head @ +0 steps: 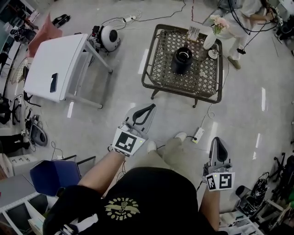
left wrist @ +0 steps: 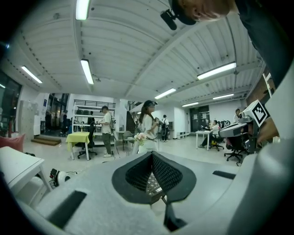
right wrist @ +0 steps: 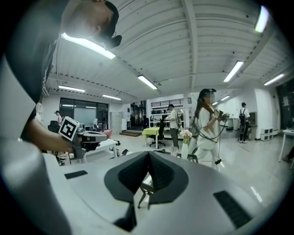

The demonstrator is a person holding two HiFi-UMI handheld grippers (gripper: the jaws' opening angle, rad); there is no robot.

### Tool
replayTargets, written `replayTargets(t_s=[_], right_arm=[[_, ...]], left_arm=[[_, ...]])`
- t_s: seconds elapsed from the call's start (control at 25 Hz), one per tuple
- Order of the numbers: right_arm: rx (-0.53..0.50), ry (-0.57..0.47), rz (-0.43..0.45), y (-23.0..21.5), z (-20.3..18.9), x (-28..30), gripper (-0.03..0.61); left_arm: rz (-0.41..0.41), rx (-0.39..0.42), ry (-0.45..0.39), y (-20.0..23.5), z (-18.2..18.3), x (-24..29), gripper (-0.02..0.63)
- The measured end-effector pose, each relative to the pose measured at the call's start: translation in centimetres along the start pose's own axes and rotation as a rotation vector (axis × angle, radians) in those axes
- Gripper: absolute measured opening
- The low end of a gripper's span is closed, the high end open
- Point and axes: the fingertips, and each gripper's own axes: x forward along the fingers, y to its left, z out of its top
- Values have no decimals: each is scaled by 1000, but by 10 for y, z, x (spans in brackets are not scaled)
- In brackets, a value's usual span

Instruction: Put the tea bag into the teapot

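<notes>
A black teapot [head: 182, 60] stands in the middle of a dark wicker coffee table [head: 158, 73], far ahead of me. A small packet [head: 193, 33] and a small pale item [head: 202, 73] also lie on that table; I cannot tell which is the tea bag. My left gripper [head: 151, 107] is held at waist height, well short of the table, its jaws shut with nothing in them. My right gripper [head: 216, 140] hangs lower right, also shut and empty. In the gripper views, the left gripper [left wrist: 151, 153] and right gripper [right wrist: 148, 152] point level across the room.
On the wicker table stand a white vase with flowers [head: 213, 31] and a saucer [head: 212, 54]. A white folding table [head: 59, 69] is at left, with a round white device [head: 110, 37] beside it. A power strip [head: 198, 134] and cables lie on the floor. A person [head: 250, 11] stands beyond the table.
</notes>
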Motion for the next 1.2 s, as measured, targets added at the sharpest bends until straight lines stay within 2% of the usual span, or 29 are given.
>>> replayTargets(t_s=[0.2,0.36,0.84,1.2], right_arm=[[-38,-5,28,-28,4,22,5],[-48,-22,48,-48,17,40,5],[-47,1,121,-86,13,80,5],[-52,-23,148,-120,25,104,5]], left_arm=[[31,-8,-21,1,13,29,-5],[15,-10,-30,-10,26,51,-5],[40,-44,-14,-10,22,106,-5],[85,-16,-12,-1,38,140,-5]])
